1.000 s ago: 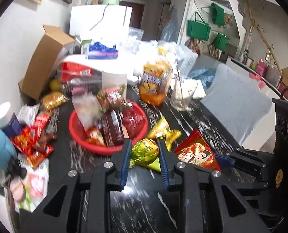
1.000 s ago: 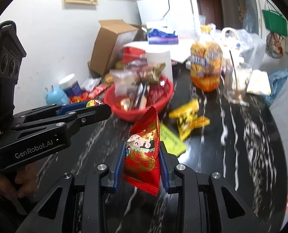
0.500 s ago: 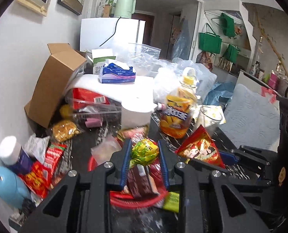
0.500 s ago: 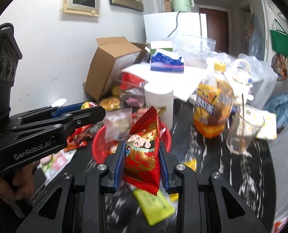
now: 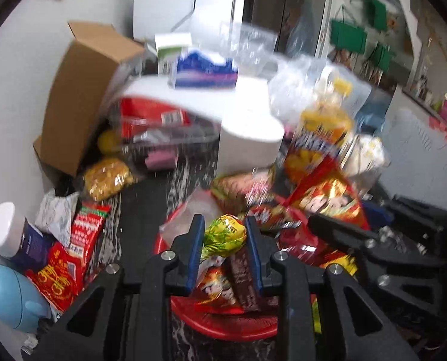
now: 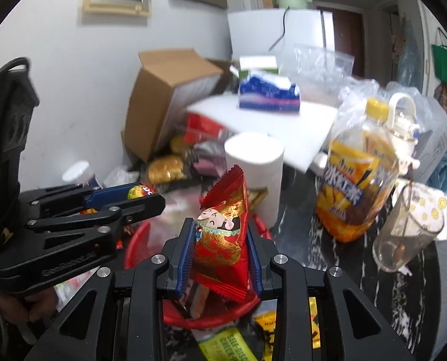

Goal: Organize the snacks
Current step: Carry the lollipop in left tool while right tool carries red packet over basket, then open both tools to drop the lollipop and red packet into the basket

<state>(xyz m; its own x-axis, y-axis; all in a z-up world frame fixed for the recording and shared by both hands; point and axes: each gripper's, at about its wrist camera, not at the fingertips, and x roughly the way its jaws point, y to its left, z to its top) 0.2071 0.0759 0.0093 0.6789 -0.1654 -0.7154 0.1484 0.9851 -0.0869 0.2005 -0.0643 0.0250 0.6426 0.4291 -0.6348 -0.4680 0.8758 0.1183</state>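
- My left gripper is clenched on a green-and-yellow snack packet, held just above the red basket. I grip it across its middle so it hangs free and can drop in with the other snacks.
- That packet is puffy and rounded; its long axis seems to run roughly crosswise between the blue pads, though blur makes this uncertain.
- My right gripper is grasping a red foil snack bag with a cartoon figure, also over the red basket, on the side nearer the white paper roll.
- I pinch the bag by its lower half, so its long axis stands nearly upright, crimped top edge pointing up and tilted slightly towards the roll.
- Yellow packets beside the basket lie on the dark surface, not yet sorted.
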